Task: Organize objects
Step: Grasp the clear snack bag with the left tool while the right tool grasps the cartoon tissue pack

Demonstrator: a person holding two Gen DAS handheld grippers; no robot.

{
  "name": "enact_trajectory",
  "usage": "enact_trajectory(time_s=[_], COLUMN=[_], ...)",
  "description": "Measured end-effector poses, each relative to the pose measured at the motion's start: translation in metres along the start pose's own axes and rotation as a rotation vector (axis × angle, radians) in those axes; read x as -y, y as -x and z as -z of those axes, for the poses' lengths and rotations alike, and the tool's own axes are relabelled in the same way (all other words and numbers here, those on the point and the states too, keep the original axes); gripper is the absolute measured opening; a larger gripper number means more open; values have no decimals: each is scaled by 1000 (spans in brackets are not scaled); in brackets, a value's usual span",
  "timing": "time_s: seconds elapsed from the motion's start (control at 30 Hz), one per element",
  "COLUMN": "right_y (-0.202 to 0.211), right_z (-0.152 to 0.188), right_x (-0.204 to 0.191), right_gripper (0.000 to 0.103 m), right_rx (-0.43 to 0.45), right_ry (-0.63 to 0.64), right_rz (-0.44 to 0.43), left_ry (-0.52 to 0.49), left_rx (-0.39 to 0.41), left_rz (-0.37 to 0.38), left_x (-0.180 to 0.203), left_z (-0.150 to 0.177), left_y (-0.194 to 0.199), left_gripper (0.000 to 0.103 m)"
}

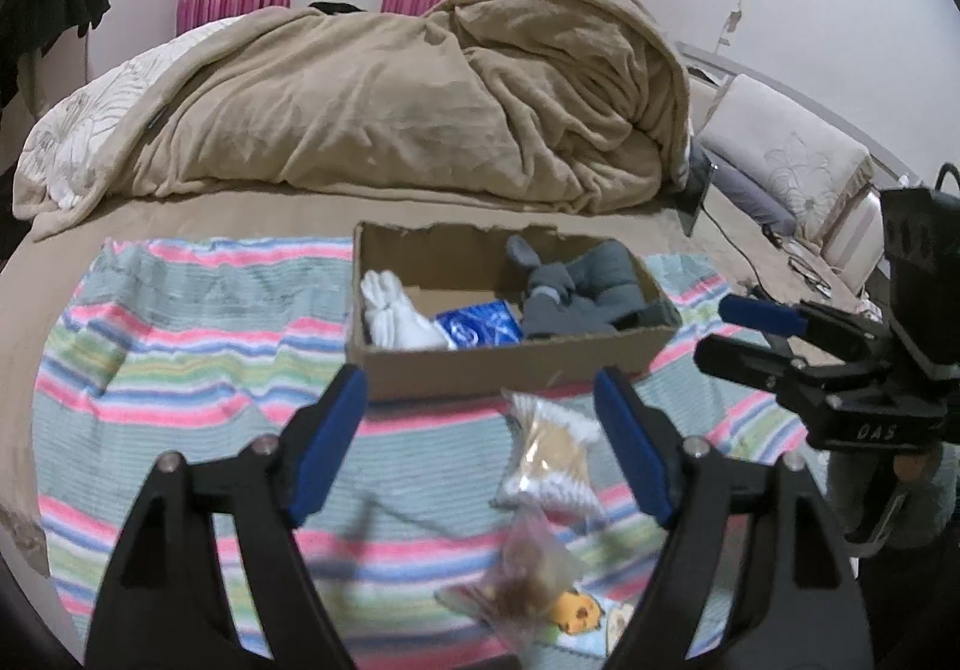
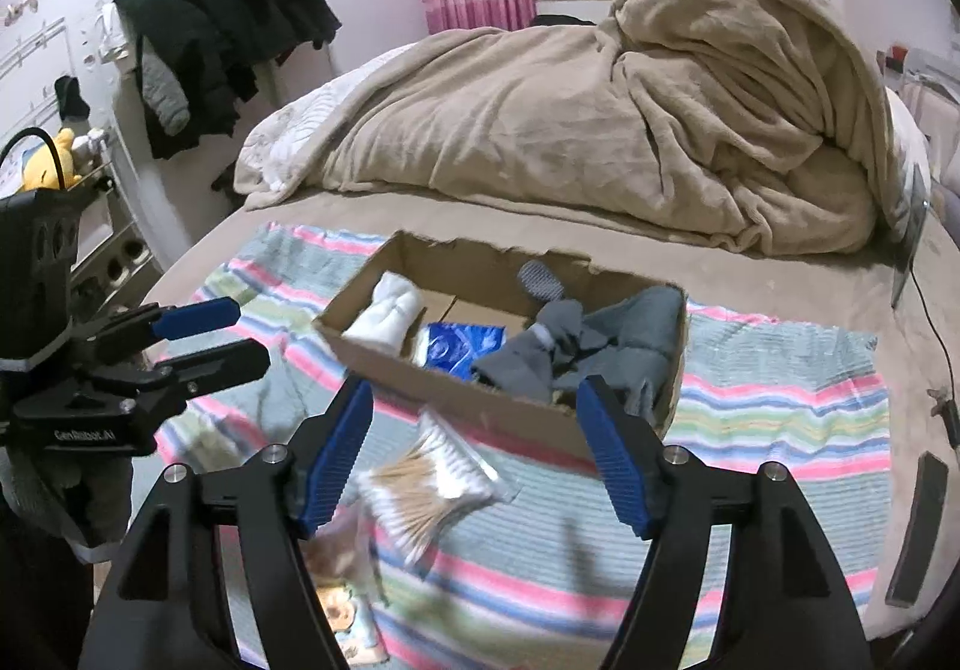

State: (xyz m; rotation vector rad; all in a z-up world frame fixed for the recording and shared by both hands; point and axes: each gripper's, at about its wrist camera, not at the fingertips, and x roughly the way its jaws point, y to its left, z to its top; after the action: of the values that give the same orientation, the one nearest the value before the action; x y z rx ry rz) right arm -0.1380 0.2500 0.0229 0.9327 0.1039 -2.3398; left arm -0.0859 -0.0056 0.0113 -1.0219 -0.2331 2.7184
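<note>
A brown cardboard box point(image 1: 516, 358) point(image 2: 456, 400) stands on a striped towel point(image 1: 180, 370) point(image 2: 780, 400) on the bed. Inside lie white socks point(image 1: 396, 310) point(image 2: 390, 310), a blue packet point(image 1: 480, 325) point(image 2: 462, 346) and grey socks point(image 1: 576, 292) point(image 2: 576, 346). A clear bag of cotton swabs point(image 1: 552, 454) point(image 2: 432, 478) lies in front of the box. A blurred clear bag with brown contents point(image 1: 528, 574) point(image 2: 342, 550) lies nearer. My left gripper point(image 1: 480, 448) is open and empty, above the swab bag. My right gripper point(image 2: 474, 460) is open and empty over the same bag; it also shows in the left wrist view point(image 1: 744, 334).
A heaped beige blanket point(image 1: 390, 99) point(image 2: 600, 129) fills the bed behind the box. Pillows point(image 1: 780, 159) lie at the right. Dark clothes point(image 2: 228, 27) hang on a rack at the left. A cable point(image 2: 936, 334) and a dark flat bar point(image 2: 918, 526) lie on the right of the bed.
</note>
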Motion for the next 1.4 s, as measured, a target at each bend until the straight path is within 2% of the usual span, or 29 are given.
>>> enact_trajectory(time_s=[0.2,0.5,0.77,0.93,1.13,1.17,1.3,1.4], right_y=[3,-33,-41,-51,-67,-69,-68,-63], right_z=[32,100,119,131,142,142,144,143], right_x=[-9,-31,-44,-63,-83,-83,-78,-70], right_gripper=[74,74,74,74,74,73,54,49], right_rx=[-48,-200,-235,-279,-331,-336,-347,-337], right_ry=[-11,4,8,64,124,123,128,124], right_rz=[-23,-25,-57,-79,-92,-89,-94,-92], left_ry=[17,49,63,51,19,7,-30,-71], left_rx=[-42,-114,-167,-208,-206,-207,-211,-215], left_rz=[4,-7,-20,-27,-45,-51,-39,-10], left_x=[-1,-6,-6,-10,-7,-5,2,11], left_z=[28,66,92,110,115,116,117,117], left_y=[1,-4,-7,-10,-9,-10,-13,-17], left_gripper=[79,80,80,79,80,79,79,79])
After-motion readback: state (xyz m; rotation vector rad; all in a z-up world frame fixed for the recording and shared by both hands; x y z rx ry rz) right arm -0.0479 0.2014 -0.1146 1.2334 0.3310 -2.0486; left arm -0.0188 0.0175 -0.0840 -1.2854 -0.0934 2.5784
